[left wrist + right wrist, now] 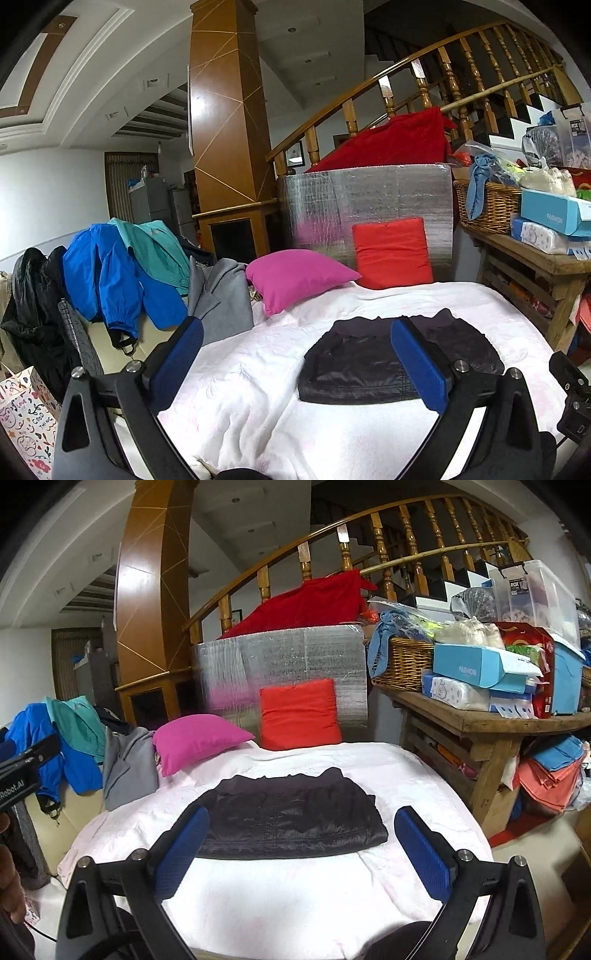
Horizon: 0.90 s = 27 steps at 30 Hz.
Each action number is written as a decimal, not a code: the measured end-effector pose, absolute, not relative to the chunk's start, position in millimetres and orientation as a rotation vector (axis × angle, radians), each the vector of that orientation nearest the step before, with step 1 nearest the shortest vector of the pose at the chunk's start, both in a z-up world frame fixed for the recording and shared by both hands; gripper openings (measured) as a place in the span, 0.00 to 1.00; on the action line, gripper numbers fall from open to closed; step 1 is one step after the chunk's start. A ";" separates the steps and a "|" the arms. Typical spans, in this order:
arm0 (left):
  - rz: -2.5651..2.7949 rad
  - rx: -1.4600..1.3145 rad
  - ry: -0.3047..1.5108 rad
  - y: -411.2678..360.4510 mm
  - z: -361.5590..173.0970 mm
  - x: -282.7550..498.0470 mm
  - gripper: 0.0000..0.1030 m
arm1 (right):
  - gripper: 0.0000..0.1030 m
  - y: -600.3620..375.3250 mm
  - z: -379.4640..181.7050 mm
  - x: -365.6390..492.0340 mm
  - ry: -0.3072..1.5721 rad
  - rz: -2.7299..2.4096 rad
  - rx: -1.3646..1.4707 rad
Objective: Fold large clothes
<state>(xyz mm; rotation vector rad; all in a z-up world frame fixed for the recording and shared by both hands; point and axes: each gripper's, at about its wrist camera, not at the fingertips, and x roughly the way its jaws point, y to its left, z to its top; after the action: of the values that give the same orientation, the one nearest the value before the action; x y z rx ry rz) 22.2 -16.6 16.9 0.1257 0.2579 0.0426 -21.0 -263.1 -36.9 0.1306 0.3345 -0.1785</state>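
Both pairs of jaws stood spread wide with nothing between their blue pads: the left gripper [297,363] and the right gripper [302,853] each hung above the near part of the bed, clear of the cloth.

The dark folded garment [291,818], a shiny black quilted piece that may have been a jacket, lay flat in a compact rectangle on the white blanket [280,893], about in the middle of the bed. Its upper layer, of a duller purplish cloth, showed along the far edge. In the left wrist view the same garment [354,365] sat partly behind the right-hand finger [421,369].

Beyond it, at the head of the bed, a magenta pillow [199,740] lay tilted on the blanket, and an orange-red cushion [300,714] leaned upright against a silver foil-covered panel [288,657], with a red cloth [306,603] heaped above that under the wooden stair railing [380,542].

To the left, a grey garment [221,295], a blue jacket [107,277] and a teal shirt [155,247] were draped in a pile beside the bed. To the right stood a wooden table [491,720] crowded with a wicker basket [402,664], a light blue box [480,670] and a clear plastic bin [532,594].
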 end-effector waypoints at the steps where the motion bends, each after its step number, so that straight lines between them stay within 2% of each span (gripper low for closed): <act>1: 0.042 0.126 0.257 -16.4 17.1 20.7 0.98 | 0.99 -262.0 -36.0 -21.9 0.332 -0.174 0.134; 27: 0.057 0.123 0.257 -12.5 12.8 21.1 0.99 | 0.99 -258.0 -42.1 -13.2 0.360 -0.181 0.154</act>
<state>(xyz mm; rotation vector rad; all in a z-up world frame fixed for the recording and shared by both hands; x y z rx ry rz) 21.1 -12.5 12.8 0.1230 0.2569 0.0568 -13.2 -258.0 -42.1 0.1539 0.3597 -0.1807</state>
